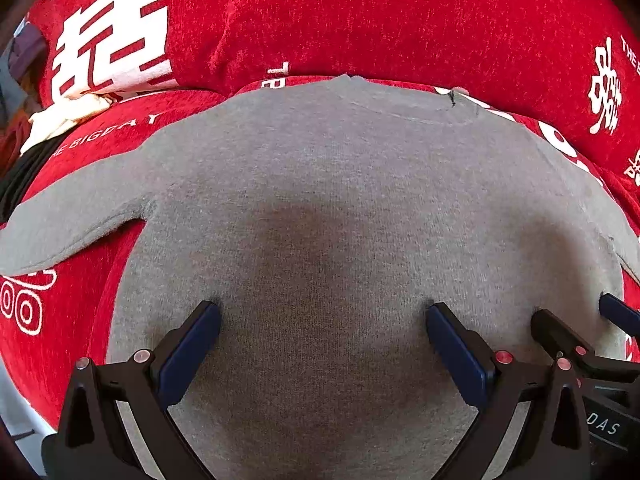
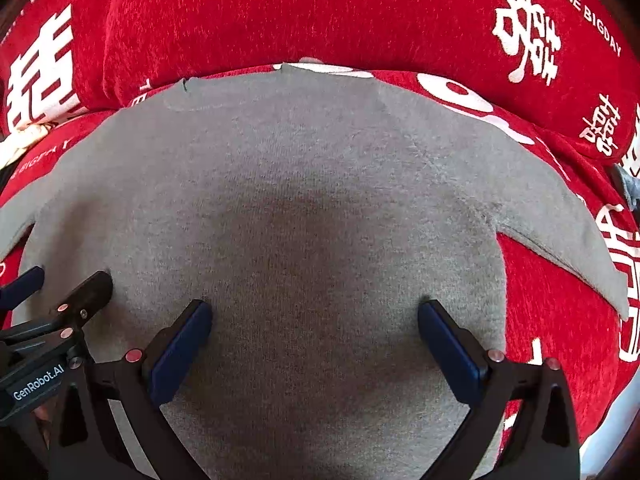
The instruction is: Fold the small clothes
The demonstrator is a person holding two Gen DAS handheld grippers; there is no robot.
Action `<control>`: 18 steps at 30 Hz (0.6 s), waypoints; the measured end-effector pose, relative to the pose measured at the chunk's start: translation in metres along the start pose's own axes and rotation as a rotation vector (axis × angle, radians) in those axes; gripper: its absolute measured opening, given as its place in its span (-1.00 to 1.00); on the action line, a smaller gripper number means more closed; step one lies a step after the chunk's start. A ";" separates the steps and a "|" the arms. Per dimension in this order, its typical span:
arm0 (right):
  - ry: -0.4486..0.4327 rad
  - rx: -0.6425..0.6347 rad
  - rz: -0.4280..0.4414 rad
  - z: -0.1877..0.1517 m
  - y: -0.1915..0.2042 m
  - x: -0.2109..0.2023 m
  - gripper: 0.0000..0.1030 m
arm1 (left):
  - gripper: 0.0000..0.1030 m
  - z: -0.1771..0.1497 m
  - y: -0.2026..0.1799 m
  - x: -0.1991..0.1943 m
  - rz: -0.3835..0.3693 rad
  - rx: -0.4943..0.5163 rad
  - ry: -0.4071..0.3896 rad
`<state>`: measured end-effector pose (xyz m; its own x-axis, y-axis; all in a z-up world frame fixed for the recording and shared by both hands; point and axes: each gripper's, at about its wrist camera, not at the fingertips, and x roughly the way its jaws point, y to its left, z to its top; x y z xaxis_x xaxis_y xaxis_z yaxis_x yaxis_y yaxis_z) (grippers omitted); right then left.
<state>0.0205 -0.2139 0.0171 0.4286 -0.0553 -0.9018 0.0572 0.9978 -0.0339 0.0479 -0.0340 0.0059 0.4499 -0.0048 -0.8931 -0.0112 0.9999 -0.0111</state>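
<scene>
Red printed sofa fabric (image 1: 360, 20) lay under a grey sweater (image 1: 320, 200), spread flat with sleeves out. Left gripper (image 1: 323, 320) and right gripper (image 2: 315, 316) pressed its hem side, fingers wide apart, holding nothing. Closing there could bunch the knit.

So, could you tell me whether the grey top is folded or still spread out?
Spread out: the grey top lies flat, both sleeves extended sideways.
</scene>
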 end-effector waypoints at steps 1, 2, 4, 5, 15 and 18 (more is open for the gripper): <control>0.015 -0.004 0.002 0.002 0.001 0.000 1.00 | 1.00 0.000 0.000 0.000 0.002 0.002 0.006; 0.025 -0.007 0.003 0.003 0.002 0.001 1.00 | 1.00 0.002 0.000 0.000 0.002 0.005 0.018; 0.061 -0.020 0.009 0.008 0.003 0.001 1.00 | 1.00 0.005 0.000 0.001 -0.004 0.009 0.044; 0.077 -0.022 0.016 0.011 0.003 0.001 1.00 | 1.00 0.007 0.001 0.000 -0.008 0.011 0.059; -0.015 0.159 0.024 0.013 -0.055 -0.028 1.00 | 1.00 0.016 -0.018 -0.017 -0.051 0.006 0.063; -0.045 0.237 -0.019 0.006 -0.098 -0.033 1.00 | 1.00 0.022 -0.033 -0.017 -0.073 0.007 0.070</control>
<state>0.0062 -0.3099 0.0525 0.4650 -0.0813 -0.8816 0.2737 0.9602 0.0557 0.0606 -0.0666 0.0318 0.3859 -0.0780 -0.9192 0.0254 0.9969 -0.0739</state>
